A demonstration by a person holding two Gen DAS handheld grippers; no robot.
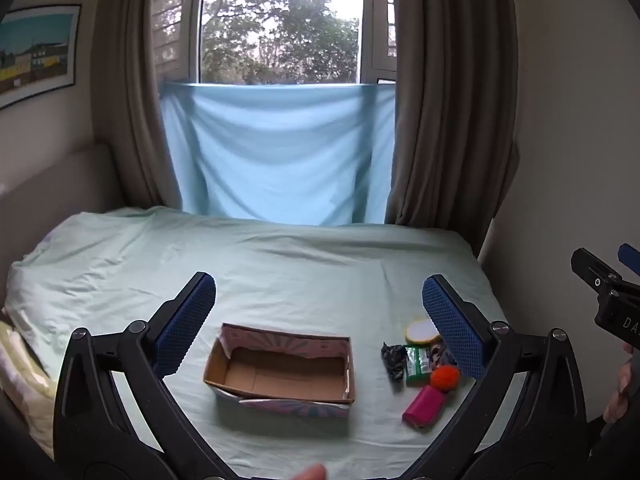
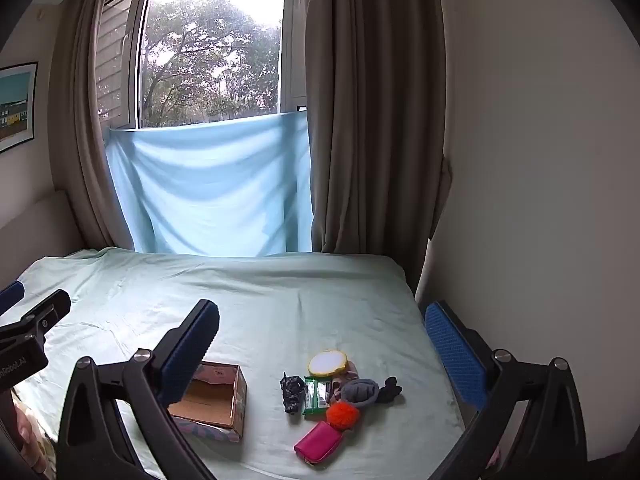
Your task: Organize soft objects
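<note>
bedroom, window with brown curtains and a light blue sheet hung across its lower part. bed with pale green sheet fills the lower view, its far half bare, right edge close to the wall. left gripper hangs above the bed near side, jaws spread wide, nothing between the pads, framing the box. right gripper likewise wide apart and holding nothing, over the item cluster. open cardboard box sits near the front, empty inside, clear sheet all round it. soft items lie in a tight cluster right of the box, apart from it: grey sock bundle, pink pouch nearest the front, orange pompom touching the pouch, green packet, dark crumpled piece, round yellow-rimmed pad farthest back. cluster sits well in from the bed's right edge.
</note>
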